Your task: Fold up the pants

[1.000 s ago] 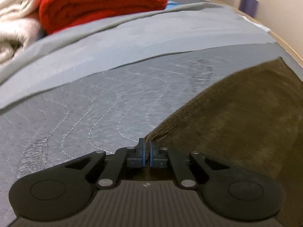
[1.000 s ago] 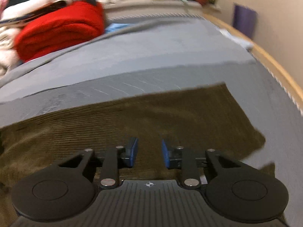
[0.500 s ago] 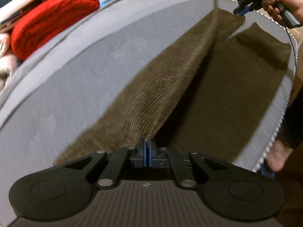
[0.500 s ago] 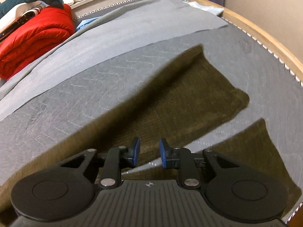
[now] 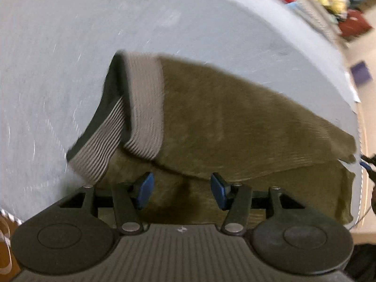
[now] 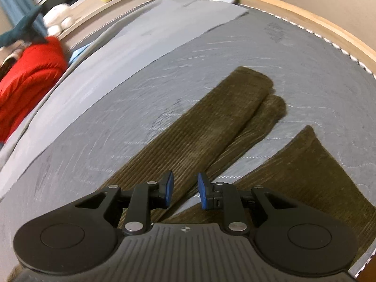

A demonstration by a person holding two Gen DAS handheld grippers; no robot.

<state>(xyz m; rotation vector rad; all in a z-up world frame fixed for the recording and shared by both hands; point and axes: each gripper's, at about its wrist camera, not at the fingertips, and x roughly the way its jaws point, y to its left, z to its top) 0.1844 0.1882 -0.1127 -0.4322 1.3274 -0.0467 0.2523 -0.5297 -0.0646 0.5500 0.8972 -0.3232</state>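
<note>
Olive-brown corduroy pants (image 5: 223, 127) lie on a grey quilted bed (image 5: 70, 47), folded lengthwise, one half over the other. The ribbed grey waistband (image 5: 145, 108) is at the left in the left wrist view. My left gripper (image 5: 182, 189) is open and empty just above the pants near the waist. In the right wrist view the pant legs (image 6: 211, 131) stretch away, with another part of the pants (image 6: 305, 174) at the right. My right gripper (image 6: 183, 191) is open and empty above them.
A folded red blanket (image 6: 25, 77) and soft toys (image 6: 58, 21) sit at the far left of the bed. A lighter grey sheet (image 6: 141, 37) covers the far part. The wooden bed edge (image 6: 305, 23) runs along the right. The mattress edge (image 5: 357, 127) is close to the pants' right side.
My left gripper held the pants' edge, carried it over the other half, then opened and let go. The right gripper stayed open while the pants folded under it.
</note>
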